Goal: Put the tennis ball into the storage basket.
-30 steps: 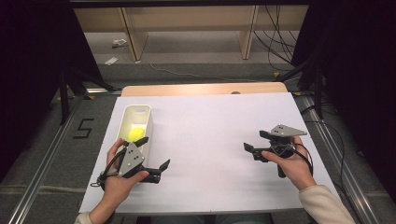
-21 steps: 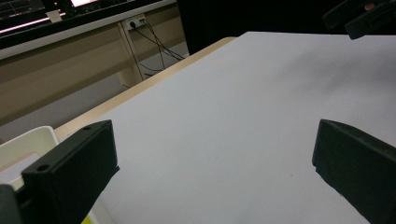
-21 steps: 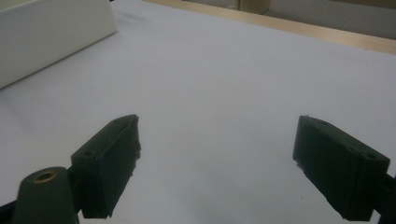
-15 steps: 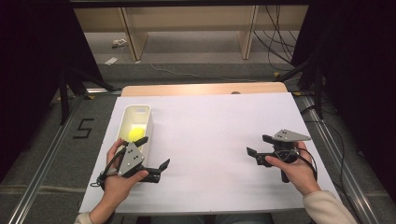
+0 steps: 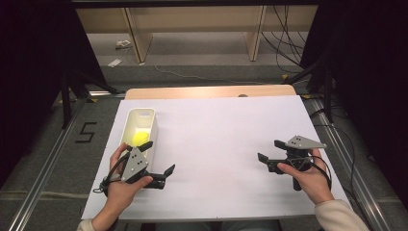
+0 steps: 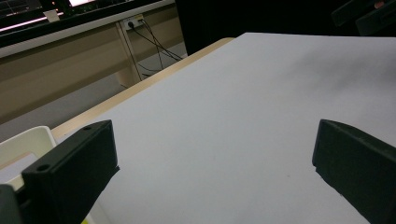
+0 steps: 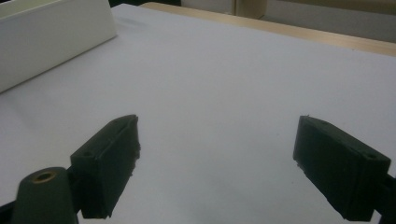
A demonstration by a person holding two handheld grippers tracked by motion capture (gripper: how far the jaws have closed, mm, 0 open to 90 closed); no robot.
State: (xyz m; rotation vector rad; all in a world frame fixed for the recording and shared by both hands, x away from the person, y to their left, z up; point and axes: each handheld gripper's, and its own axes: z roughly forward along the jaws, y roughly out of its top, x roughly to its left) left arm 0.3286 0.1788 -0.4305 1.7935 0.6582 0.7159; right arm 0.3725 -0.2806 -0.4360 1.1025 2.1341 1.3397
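Left gripper [image 5: 157,158] is held beside the white bin [image 5: 144,117], jaws spread wide, empty. Right gripper [image 5: 271,150] is held low over the bench [image 5: 216,130], jaws likewise apart.

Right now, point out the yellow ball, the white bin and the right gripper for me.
Yellow ball [image 5: 140,138], high view, on its lit top.
White bin [image 5: 140,113], high view, on its far rim.
Right gripper [image 5: 270,152], high view, midway between its open jaw tips.

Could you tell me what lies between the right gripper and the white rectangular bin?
Nothing but bare white table surface between the right gripper and the white rectangular plastic bin, per the high view.
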